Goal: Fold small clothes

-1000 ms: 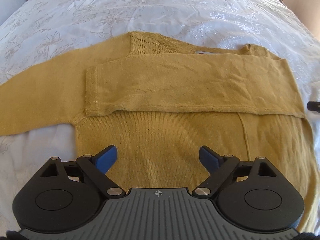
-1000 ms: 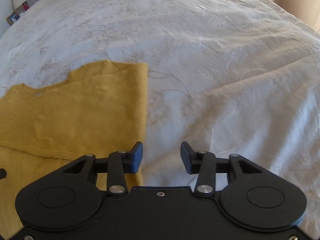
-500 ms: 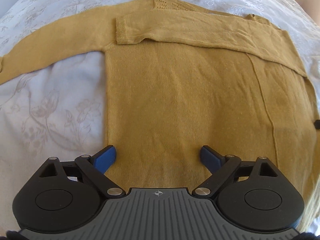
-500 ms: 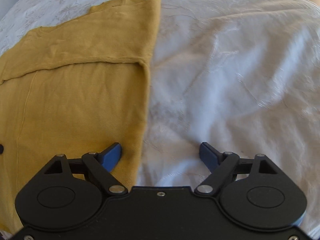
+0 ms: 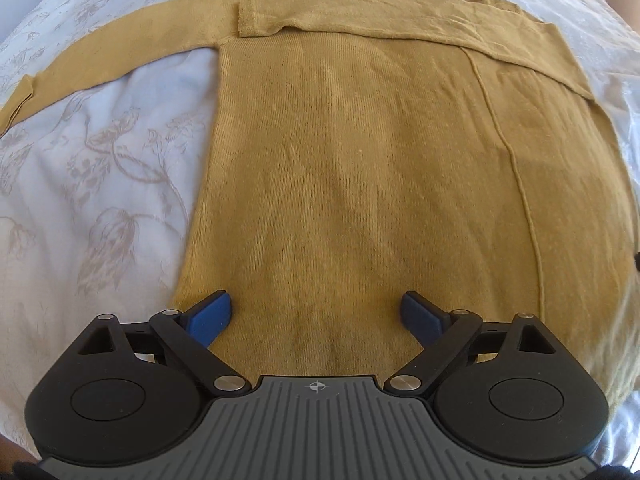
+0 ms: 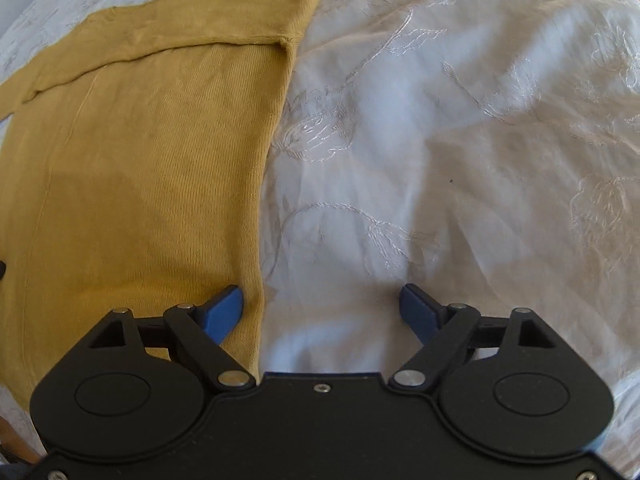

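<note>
A mustard-yellow knit sweater lies flat on the white bedspread. One sleeve is folded across its chest; the other sleeve stretches out to the left. My left gripper hovers over the sweater's lower body near its left side edge, jaws wide apart, nothing between them. In the right wrist view the sweater fills the left half. My right gripper straddles the sweater's right side edge, its left finger over the knit and its right finger over the bedspread, wide open and holding nothing.
The white bedspread with embroidered flowers spreads to the right of the sweater, lightly wrinkled. A strip of wood shows at the right wrist view's bottom left corner.
Both grippers have drawn back from the shoulder area toward the sweater's lower part. The right gripper's jaws have opened from narrow to wide.
</note>
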`<control>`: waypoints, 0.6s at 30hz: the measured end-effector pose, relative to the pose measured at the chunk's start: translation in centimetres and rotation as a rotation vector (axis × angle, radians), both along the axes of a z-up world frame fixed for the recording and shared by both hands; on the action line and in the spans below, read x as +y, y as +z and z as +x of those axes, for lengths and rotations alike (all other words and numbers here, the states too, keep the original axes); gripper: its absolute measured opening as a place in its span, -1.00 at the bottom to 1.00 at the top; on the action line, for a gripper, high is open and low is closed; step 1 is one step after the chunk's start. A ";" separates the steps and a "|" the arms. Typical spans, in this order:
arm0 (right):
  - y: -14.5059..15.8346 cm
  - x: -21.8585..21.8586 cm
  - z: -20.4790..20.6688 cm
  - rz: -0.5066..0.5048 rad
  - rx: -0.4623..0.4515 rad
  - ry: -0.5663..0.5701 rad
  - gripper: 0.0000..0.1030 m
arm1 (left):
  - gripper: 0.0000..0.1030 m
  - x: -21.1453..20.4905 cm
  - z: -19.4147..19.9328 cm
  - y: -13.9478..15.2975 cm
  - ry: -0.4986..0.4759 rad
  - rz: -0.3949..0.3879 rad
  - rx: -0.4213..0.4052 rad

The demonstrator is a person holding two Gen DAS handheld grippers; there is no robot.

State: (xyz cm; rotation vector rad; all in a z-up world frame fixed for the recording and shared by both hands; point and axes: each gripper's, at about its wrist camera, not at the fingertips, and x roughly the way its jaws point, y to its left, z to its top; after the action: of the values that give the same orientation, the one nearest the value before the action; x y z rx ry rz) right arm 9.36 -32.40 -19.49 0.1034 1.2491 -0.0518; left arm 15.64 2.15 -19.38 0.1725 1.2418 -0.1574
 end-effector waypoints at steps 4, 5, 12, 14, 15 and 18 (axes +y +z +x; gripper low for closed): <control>0.8 -0.4 -1.6 0.033 -0.027 0.028 0.67 | 0.82 -0.1 -1.8 -0.4 0.014 0.012 0.016; 1.2 -0.5 -2.2 0.057 -0.040 0.039 0.66 | 0.83 -0.2 -2.1 -0.5 0.012 0.019 0.017; 0.0 0.7 -4.3 0.084 -0.003 0.127 0.68 | 0.99 -0.2 -3.3 -1.4 0.052 0.017 0.036; -0.5 0.5 -4.0 0.091 -0.004 0.111 0.71 | 1.00 0.0 -3.0 -1.7 0.056 0.012 0.046; -0.6 0.6 -3.7 0.091 -0.001 0.116 0.78 | 1.00 0.0 -2.9 -1.9 0.057 0.011 0.051; -1.1 1.3 -3.2 0.090 0.013 0.153 1.00 | 1.00 0.3 -2.4 -2.3 0.066 0.005 0.061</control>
State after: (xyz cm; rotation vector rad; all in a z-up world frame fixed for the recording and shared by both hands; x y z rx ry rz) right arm 6.13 -31.10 -20.56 0.0858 1.2687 0.1366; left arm 13.22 2.44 -21.71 0.1318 1.3067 -0.1036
